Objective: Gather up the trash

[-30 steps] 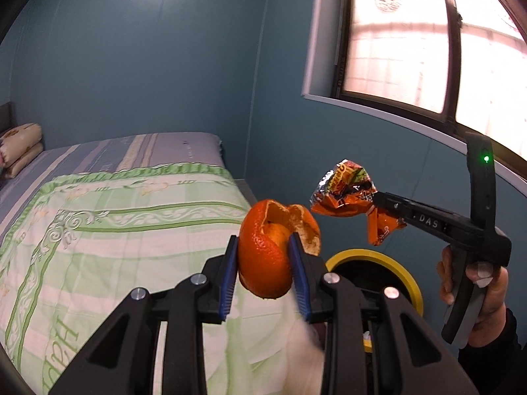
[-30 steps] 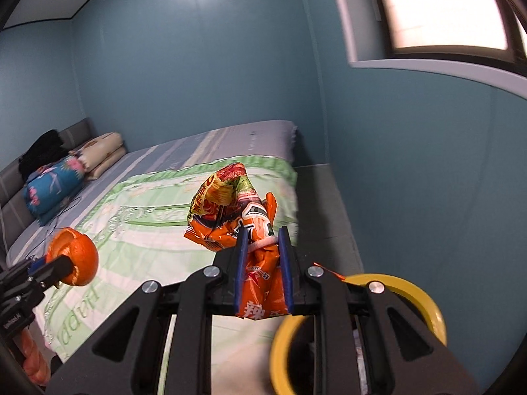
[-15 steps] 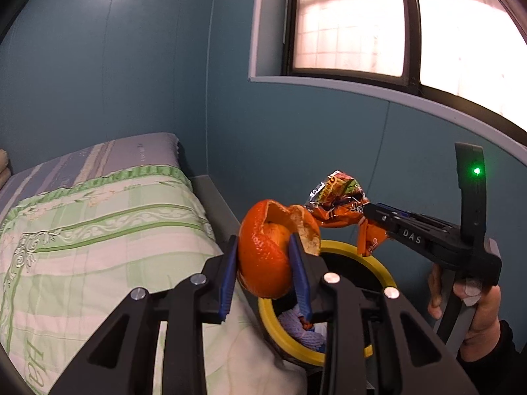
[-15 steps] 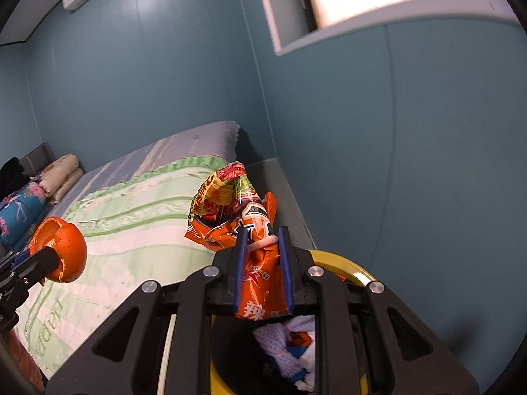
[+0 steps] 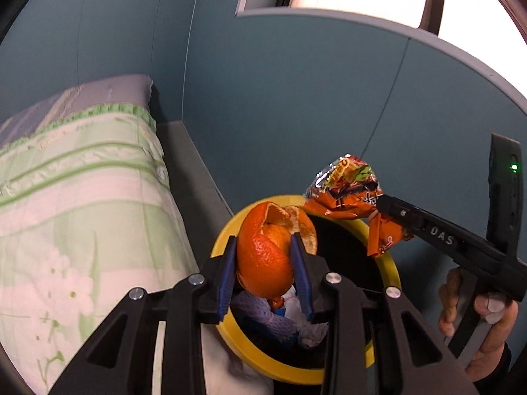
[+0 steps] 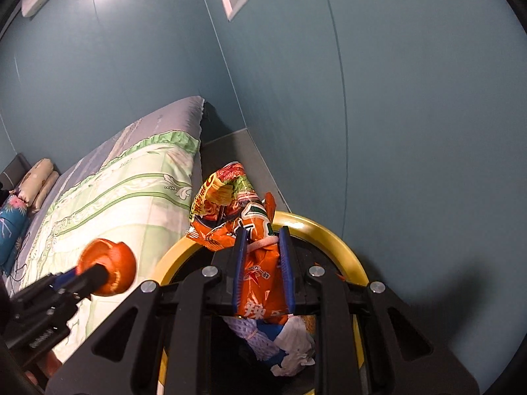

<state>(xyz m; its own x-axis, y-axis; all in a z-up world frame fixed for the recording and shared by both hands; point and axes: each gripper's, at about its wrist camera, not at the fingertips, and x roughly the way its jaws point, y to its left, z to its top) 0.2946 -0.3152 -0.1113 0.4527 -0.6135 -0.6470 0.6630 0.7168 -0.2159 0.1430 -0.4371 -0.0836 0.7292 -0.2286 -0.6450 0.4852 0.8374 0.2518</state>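
We've got both tools loaded over the bin [image 5: 393, 273] now. Left tool [image 5: 265, 275] is pinching the orange peel [image 5: 263, 260], a hollow curled shell, sitting just above the rim at about 10 o'clock. Right tool [image 6: 262, 270] is clamped on a crumpled orange snack wrapper [image 6: 240, 217] near 1 o'clock. Best move, we reckon: centre each over the dark opening before letting go, peel first, since the light wrapper might catch the yellow rim. Tissues and maybe netting already inside, hard to tell. Bed [image 5: 82, 197] sits beyond at 9.
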